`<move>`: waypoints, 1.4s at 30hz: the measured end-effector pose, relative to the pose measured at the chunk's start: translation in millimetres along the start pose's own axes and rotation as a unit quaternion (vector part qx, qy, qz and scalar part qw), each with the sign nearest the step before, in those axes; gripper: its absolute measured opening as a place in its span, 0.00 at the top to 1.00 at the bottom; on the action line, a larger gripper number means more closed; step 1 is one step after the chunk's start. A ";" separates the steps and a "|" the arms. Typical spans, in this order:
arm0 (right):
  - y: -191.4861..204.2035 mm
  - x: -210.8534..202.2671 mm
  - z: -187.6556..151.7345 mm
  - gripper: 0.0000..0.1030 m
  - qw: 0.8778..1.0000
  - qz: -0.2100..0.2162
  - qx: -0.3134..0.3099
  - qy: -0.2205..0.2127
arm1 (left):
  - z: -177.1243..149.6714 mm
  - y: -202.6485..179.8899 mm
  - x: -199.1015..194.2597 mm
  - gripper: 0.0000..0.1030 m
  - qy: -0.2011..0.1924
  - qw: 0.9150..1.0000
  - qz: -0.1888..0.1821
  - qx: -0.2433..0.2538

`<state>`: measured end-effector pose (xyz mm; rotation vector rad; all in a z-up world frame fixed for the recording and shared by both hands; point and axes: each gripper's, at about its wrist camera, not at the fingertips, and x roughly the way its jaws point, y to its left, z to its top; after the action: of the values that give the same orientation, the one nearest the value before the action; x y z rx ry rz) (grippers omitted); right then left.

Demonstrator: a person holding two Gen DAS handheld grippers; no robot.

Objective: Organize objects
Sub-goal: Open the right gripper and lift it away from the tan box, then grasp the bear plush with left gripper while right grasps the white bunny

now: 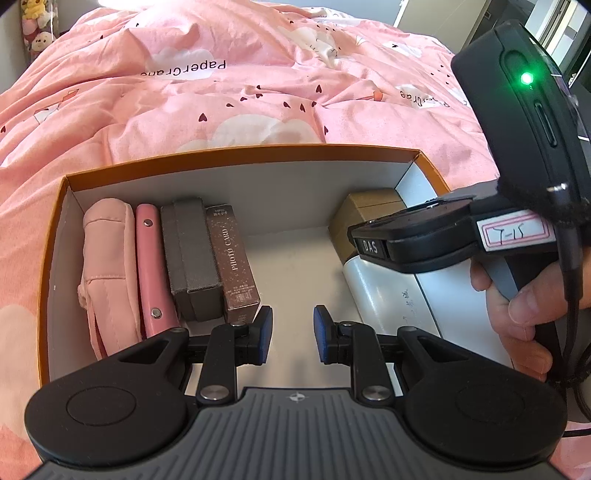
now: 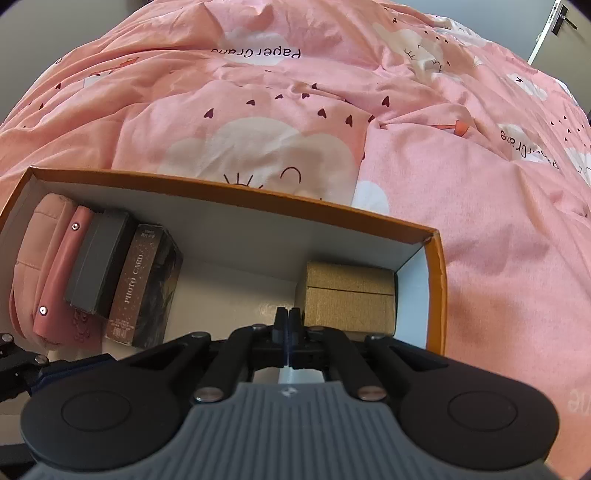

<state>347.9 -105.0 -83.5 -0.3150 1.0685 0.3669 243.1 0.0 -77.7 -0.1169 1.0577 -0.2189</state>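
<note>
An orange-rimmed cardboard box (image 1: 236,153) sits on a pink bed. Along its left wall stand a pink pouch (image 1: 107,273), a pink case (image 1: 151,273), a dark grey box (image 1: 192,258) and a brown "PHOTO CARD" box (image 1: 236,262). A gold box (image 1: 369,210) is at the right rear, and a silver-white item (image 1: 388,295) lies along the right side. My left gripper (image 1: 293,334) is open and empty over the box floor. My right gripper (image 2: 288,325) has its jaws pressed together above the silver-white item (image 2: 291,376), just in front of the gold box (image 2: 351,299). Whether it pinches that item is hidden.
The pink quilt (image 1: 258,92) with hearts and "PaperCrane" print surrounds the box. Plush toys (image 1: 35,26) stand at the far left. The box rim (image 2: 236,194) also shows in the right wrist view. A bare strip of box floor (image 1: 291,266) lies between the two rows.
</note>
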 end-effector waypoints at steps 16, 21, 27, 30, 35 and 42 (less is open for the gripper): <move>-1.3 -137.3 -54.7 0.94 0.982 0.026 0.024 -0.184 | -14.9 -8.2 -81.2 0.71 -0.080 0.996 -0.003 0.030; 1.9 -171.8 -93.0 0.89 0.978 0.062 0.043 -0.193 | -33.1 -0.2 -108.7 0.70 -0.074 0.996 -0.039 0.021; 12.2 -170.5 -140.1 0.82 0.986 0.091 0.066 -0.120 | -65.1 12.4 -107.3 0.69 -0.007 0.996 -0.078 -0.030; 18.1 -160.4 -161.7 0.81 0.989 0.102 0.070 -0.075 | -83.3 13.6 -96.1 0.65 0.027 0.995 -0.086 -0.038; 21.0 -144.2 -189.0 0.72 0.990 0.115 0.076 -0.013 | -112.7 5.0 -79.9 0.52 0.067 0.991 -0.106 -0.036; 26.3 -126.8 -212.5 0.56 0.989 0.123 0.067 0.043 | -134.2 -6.6 -66.5 0.41 0.091 0.990 -0.110 -0.013</move>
<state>114.0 -188.7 -67.5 -0.0790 1.2142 0.5028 93.7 10.4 -85.3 -0.2419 1.2305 -0.4216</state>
